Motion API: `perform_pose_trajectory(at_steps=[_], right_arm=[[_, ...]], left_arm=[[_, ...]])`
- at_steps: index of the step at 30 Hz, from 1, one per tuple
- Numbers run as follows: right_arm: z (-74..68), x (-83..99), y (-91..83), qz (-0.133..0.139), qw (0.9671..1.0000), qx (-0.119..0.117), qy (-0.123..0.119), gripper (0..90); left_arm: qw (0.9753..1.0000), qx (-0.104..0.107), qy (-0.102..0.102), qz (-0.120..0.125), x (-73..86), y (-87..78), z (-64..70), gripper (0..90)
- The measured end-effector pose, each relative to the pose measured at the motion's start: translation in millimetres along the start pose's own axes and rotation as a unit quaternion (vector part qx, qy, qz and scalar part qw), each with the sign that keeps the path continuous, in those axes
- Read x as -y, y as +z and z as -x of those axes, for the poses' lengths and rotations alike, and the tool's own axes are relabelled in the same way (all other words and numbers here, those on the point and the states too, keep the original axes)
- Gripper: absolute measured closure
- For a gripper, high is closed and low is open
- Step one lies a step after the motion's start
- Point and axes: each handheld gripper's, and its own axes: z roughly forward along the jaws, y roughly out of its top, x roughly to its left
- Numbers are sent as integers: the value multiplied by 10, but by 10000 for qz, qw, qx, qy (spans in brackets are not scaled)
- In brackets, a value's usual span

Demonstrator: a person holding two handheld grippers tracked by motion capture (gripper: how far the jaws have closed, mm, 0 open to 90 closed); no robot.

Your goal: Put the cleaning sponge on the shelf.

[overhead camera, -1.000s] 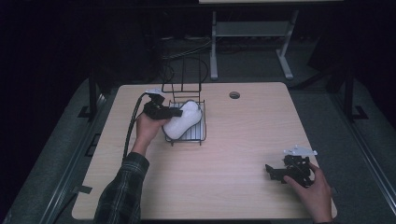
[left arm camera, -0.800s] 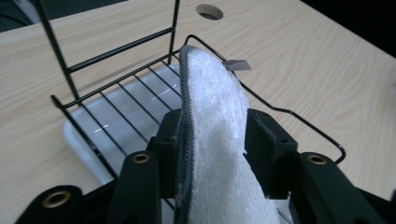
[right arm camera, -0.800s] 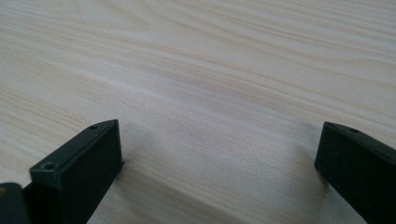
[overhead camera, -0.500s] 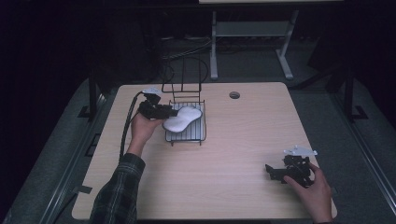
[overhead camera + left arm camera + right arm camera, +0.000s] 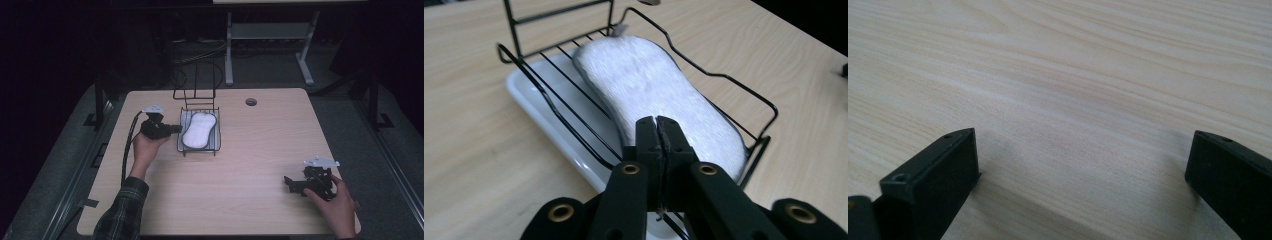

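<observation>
A white peanut-shaped sponge (image 5: 198,129) (image 5: 659,95) lies flat in a black wire rack (image 5: 199,110) (image 5: 716,77) that stands on a white tray (image 5: 531,100). My left gripper (image 5: 176,129) (image 5: 657,121) sits just left of the rack, jaws pressed together with nothing between them, its tips over the rack's near edge. My right gripper (image 5: 289,183) (image 5: 1083,165) rests on the wooden table (image 5: 260,150) near the front right, jaws wide apart over bare wood.
The rack has a tall wire back frame (image 5: 195,80) at its far side. A round cable hole (image 5: 251,102) lies in the table behind the rack. The left gripper's cable (image 5: 127,150) trails along the forearm.
The sponge has gone from the left gripper's hold to lying flat in the rack. The left gripper has drawn back to the left and is shut empty. The right gripper has stayed put.
</observation>
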Motion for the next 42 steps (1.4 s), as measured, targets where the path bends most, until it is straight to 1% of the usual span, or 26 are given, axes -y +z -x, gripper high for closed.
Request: perform_pose_trajectory(at_steps=[2,3,5,6,7,8,9,10,14,16,20,21,23,26,29,30,33,35,37,40,42], right_arm=[[0,0,-1,-5,10000,0,2,2],[-1,0,0,-3,10000,-1,5,2],[-1,0,0,-2,10000,-1,4,2],[0,0,-1,-4,10000,-1,1,2],[0,0,0,-2,10000,0,4,2],[-1,0,0,-3,10000,-1,4,2],[0,0,0,-1,10000,0,3,2],[0,0,0,-2,10000,0,3,2],[0,0,0,-2,10000,-1,5,2],[0,0,0,-2,10000,-1,4,2],[0,0,0,-2,10000,-1,3,2],[0,0,-1,-4,10000,-1,2,2],[0,0,-1,-4,10000,0,1,2],[0,0,0,-2,10000,0,4,2],[-1,0,-1,-3,10000,-1,5,2],[-1,1,0,-2,10000,-1,4,2],[-1,0,-1,-2,10000,-1,4,2],[0,0,0,-2,10000,0,4,2],[-1,0,-1,-3,10000,-1,5,2],[-1,0,-1,-3,10000,-1,5,2],[0,0,0,-1,10000,-1,3,2]], left_arm=[[10000,13,-1,-13,17,10,10,894],[9999,64,44,-108,52,55,43,896],[9998,95,77,-145,66,89,71,896],[9996,131,120,-230,75,126,95,896],[9995,134,122,-259,81,149,114,896],[9992,124,193,-332,86,174,130,896],[9991,137,209,-334,90,196,147,896],[9992,177,184,-313,92,209,161,896],[9986,264,248,-375,78,255,217,896],[9986,255,265,-376,71,268,234,896],[9986,256,260,-380,67,265,221,896],[9988,251,209,-369,69,263,223,896],[9988,220,251,-362,66,253,216,893],[9988,198,273,-342,58,219,209,858],[9989,212,213,-347,51,168,215,811],[9987,208,222,-400,46,145,216,782],[9989,104,240,-377,45,71,239,663],[9989,93,213,-402,46,17,250,575],[9990,29,244,-363,56,-51,279,518],[9989,9,280,-375,77,-147,322,424],[9987,-87,299,-392,107,-207,360,369]])
